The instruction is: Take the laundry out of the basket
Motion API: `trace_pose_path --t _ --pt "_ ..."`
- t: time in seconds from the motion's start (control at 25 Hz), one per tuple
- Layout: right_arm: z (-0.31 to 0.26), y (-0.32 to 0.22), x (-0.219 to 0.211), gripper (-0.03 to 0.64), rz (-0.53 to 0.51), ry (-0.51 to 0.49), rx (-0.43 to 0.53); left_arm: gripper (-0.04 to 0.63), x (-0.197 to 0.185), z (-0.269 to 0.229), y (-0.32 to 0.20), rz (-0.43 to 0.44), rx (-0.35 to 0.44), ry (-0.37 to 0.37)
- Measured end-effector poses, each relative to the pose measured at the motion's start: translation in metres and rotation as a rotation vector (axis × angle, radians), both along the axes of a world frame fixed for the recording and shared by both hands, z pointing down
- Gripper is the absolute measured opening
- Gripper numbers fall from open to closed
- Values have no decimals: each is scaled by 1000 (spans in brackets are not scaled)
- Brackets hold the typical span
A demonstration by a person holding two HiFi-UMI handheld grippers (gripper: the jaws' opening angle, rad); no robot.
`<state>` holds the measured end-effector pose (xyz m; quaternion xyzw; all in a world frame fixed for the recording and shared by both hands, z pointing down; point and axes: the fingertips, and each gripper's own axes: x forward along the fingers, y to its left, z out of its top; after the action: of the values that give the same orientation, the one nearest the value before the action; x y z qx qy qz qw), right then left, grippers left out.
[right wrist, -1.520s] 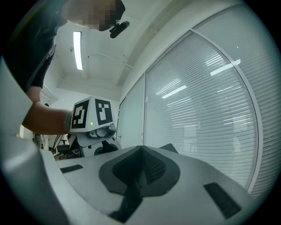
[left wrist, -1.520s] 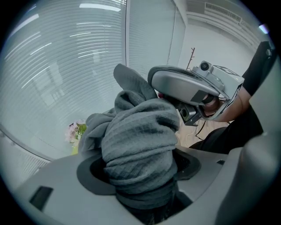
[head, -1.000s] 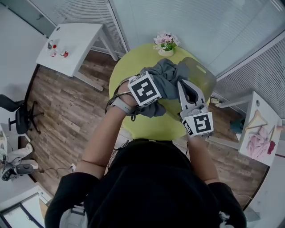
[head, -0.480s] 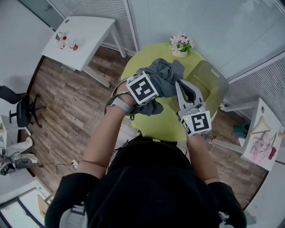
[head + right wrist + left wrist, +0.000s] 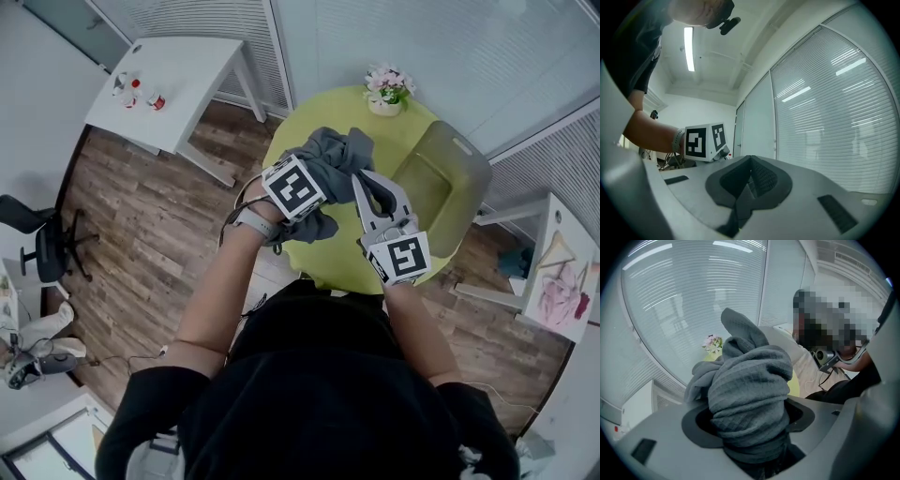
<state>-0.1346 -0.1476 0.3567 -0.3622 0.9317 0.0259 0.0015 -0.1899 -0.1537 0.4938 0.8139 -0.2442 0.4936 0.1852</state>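
Note:
A grey knitted garment [image 5: 333,159] hangs bunched over the yellow-green round table [image 5: 323,262], with my left gripper [image 5: 319,178] shut on it. In the left gripper view the cloth [image 5: 750,390] fills the gap between the jaws and hides the pads. The olive-green laundry basket [image 5: 441,183] stands on the table's right side, apart from the garment. My right gripper [image 5: 367,183] is held level between garment and basket. Its jaws [image 5: 750,161] are shut with nothing between them. The left gripper's marker cube [image 5: 704,142] shows to its left.
A small pot of pink flowers [image 5: 386,89] stands at the table's far edge. A white side table [image 5: 173,80] with small bottles is at the upper left, an office chair [image 5: 42,244] at the left. Another white table with pink cloth [image 5: 562,291] is at the right.
The garment has come away from the basket and now hangs left of it over the table. Both grippers have moved left with it, and the basket stands clear of them.

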Motion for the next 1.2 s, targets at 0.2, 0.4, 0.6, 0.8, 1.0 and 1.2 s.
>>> trace_pose_path --t 0.2,0.4,0.6,0.8,1.0,1.2 --pt "16 9 -13 21 34 -1 -26 353 -14 18 3 -17 3 7" --pt "40 14 -18 21 65 -8 -76 353 -23 47 10 -69 -15 19" --pt "76 16 -18 21 77 -9 -139 353 -26 86 16 -90 -44 -1" --pt "106 19 -15 21 91 -15 -210 353 -26 121 21 -119 -67 -5" --pt "129 19 -14 21 112 15 -234 353 -23 150 22 -148 -91 11" --pt "154 21 -10 21 138 47 -263 353 -17 179 20 -173 -101 12"
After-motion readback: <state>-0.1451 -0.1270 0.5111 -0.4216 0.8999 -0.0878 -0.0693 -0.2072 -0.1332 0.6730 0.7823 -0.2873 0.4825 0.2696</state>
